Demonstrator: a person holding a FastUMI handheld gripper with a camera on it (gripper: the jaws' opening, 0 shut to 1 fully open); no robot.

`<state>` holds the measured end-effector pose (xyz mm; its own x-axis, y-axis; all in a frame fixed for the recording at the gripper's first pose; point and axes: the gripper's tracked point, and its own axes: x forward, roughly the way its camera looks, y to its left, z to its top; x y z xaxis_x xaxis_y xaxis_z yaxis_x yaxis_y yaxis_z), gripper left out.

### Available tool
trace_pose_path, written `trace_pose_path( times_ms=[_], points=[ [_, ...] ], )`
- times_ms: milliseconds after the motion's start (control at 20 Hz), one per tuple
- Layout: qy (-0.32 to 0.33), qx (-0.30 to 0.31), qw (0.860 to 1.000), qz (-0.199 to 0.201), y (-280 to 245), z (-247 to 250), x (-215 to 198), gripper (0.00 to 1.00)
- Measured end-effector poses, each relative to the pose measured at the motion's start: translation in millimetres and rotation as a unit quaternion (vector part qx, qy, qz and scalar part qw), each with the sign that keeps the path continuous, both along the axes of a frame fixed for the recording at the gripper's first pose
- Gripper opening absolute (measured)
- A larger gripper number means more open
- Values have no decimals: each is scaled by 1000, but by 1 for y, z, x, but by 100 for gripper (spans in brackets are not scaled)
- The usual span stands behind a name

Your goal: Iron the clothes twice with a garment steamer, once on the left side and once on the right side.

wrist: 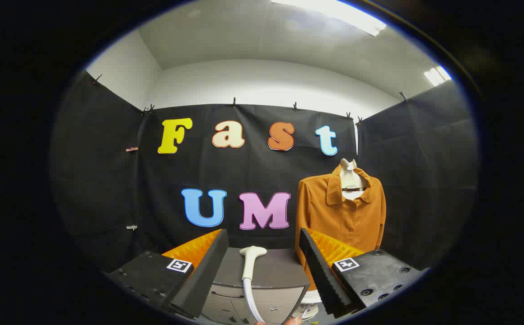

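A white garment steamer head point(250, 262) with its hose lies on top of a grey cabinet point(280, 271), seen between my two fingers and some way ahead of them. An orange-brown collared shirt point(341, 212) hangs on a white mannequin torso beyond the right finger, against the booth wall. My gripper point(262, 266) is open, with nothing held between its fingers point(320, 271). The steamer's hose runs down toward me, and a fingertip of a person's hand point(294, 321) shows near its lower end.
The grey cabinet has drawers on its front point(230, 304). Black cloth walls close the booth at the back and on both sides. The mannequin's white base point(311, 298) stands right of the cabinet.
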<state>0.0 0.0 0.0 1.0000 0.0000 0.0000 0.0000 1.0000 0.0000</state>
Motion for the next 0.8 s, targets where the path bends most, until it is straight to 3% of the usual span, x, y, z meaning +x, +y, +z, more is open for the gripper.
trace_pose_path(
  times_ms=[800],
  points=[
    [33, 14, 999, -5, 8, -19, 7, 98]
  ],
)
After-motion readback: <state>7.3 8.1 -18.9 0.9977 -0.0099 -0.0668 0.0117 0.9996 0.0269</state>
